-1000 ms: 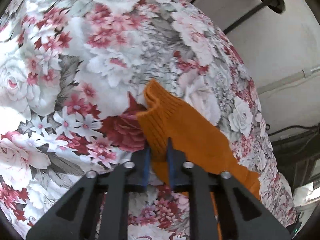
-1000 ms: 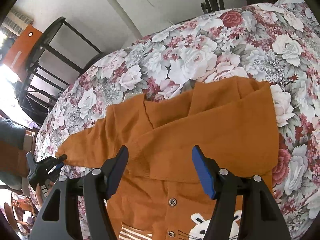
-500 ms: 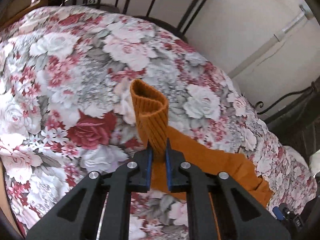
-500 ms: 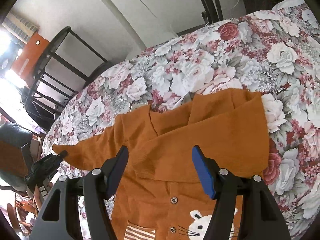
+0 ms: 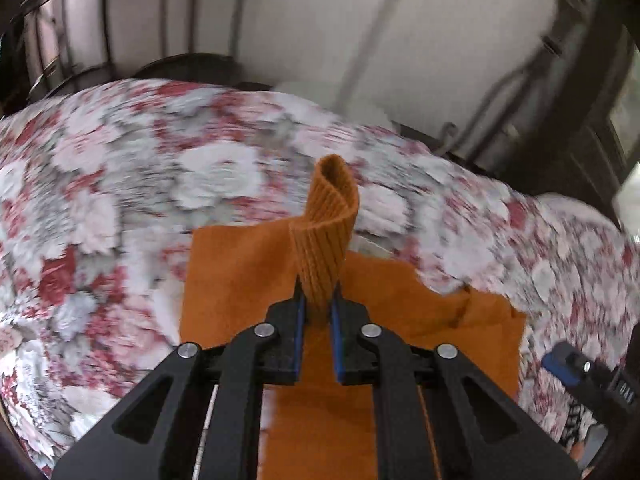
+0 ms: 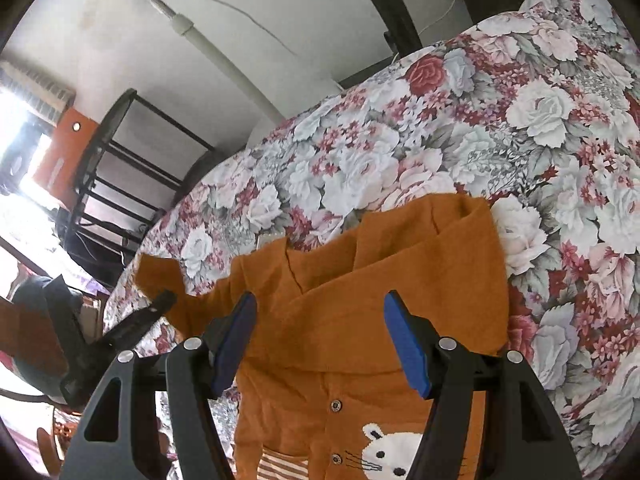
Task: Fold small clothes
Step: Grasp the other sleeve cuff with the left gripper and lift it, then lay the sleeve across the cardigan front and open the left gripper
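An orange knit cardigan [image 6: 360,344] with a white rabbit on its front lies on a floral cloth [image 6: 500,128]. One sleeve is folded across its chest. My left gripper [image 5: 318,312] is shut on the ribbed cuff [image 5: 326,232] of the other sleeve and holds it above the garment's body [image 5: 248,276]. In the right wrist view that gripper [image 6: 160,304] shows at the left with the sleeve [image 6: 192,300] lifted. My right gripper [image 6: 320,340] is open and empty above the cardigan's chest.
A black metal rack [image 6: 120,184] stands past the cloth's far left edge. A white wall with a pipe [image 6: 224,60] is behind. The floral cloth spreads wide to the right of the cardigan.
My left gripper has carried the cuff up and inward, over the cardigan's body. The right gripper stays open over the chest, pulled back slightly.
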Demonstrator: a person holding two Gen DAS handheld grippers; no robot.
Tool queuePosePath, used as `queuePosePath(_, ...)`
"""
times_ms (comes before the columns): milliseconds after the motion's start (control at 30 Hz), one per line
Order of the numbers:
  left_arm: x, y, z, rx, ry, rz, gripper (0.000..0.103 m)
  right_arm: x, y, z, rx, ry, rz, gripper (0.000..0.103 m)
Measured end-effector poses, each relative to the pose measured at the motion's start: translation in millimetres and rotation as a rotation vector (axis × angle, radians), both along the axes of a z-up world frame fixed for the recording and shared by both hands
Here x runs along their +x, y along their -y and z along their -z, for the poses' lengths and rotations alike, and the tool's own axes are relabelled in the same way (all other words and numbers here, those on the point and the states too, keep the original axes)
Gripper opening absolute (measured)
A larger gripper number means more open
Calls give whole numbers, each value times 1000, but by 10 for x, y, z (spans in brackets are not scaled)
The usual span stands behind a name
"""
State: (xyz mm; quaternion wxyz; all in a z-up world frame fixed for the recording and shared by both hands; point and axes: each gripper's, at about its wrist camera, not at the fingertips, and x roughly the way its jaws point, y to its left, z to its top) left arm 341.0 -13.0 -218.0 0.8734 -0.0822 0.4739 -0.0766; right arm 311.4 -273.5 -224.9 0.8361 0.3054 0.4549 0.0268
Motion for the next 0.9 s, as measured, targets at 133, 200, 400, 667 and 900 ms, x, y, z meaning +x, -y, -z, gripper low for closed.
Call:
queuePosePath(133,-72,485,34,34,3,87,10,-50,98,-4,8,-1,9,67)
queuePosePath(200,-99,649,65,43,-2,115,10,-69,145,20,2,-11,13,67)
queuePosePath(400,-212,1123,167,80,-13,201,10,-143,293,50,-20,-29,28,67)
queuePosePath(667,-390,1597,379,139,-28,302,10,-193,476,130,-32,-52,53,68)
queuePosePath(900,-531,1651,450,216,-18,326,62,-71,501,337,12,-97,77,68)
